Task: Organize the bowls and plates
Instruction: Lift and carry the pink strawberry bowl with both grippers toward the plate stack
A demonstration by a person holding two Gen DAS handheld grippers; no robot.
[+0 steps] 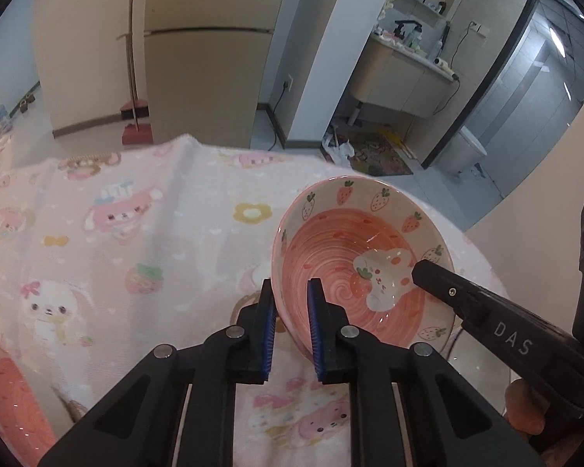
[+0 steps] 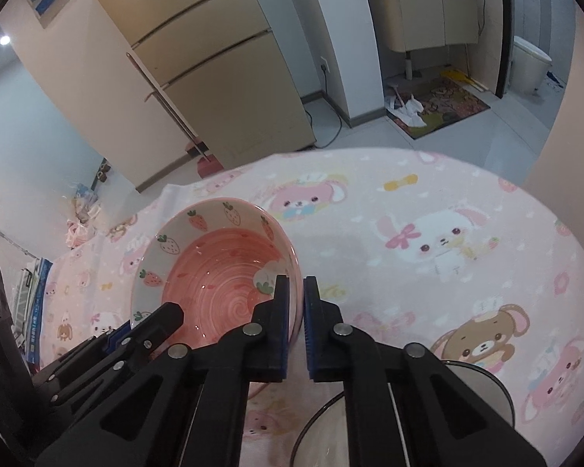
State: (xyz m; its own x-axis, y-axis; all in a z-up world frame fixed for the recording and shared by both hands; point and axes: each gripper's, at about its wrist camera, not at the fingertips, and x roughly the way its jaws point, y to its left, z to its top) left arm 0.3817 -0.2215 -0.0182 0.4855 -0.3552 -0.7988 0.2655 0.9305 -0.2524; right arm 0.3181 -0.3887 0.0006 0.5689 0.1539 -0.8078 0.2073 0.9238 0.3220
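Observation:
A pink bowl with a strawberry rim (image 1: 354, 264) is held tilted above the table. My left gripper (image 1: 291, 327) is shut on its left rim, one finger inside and one outside. My right gripper (image 2: 296, 323) is shut on the opposite rim of the same bowl (image 2: 214, 272). The right gripper's finger (image 1: 440, 276) shows in the left wrist view, and the left gripper's finger (image 2: 163, 319) shows in the right wrist view. A second pink dish (image 1: 11, 397) lies at the lower left of the left wrist view.
The table carries a pink cartoon-animal cloth (image 1: 116, 233). A round glass or metal-rimmed dish (image 2: 479, 385) sits under the right gripper. Beyond the table's far edge are a fridge (image 2: 222, 78), a broom and dustpan (image 1: 136, 124) and a bathroom doorway.

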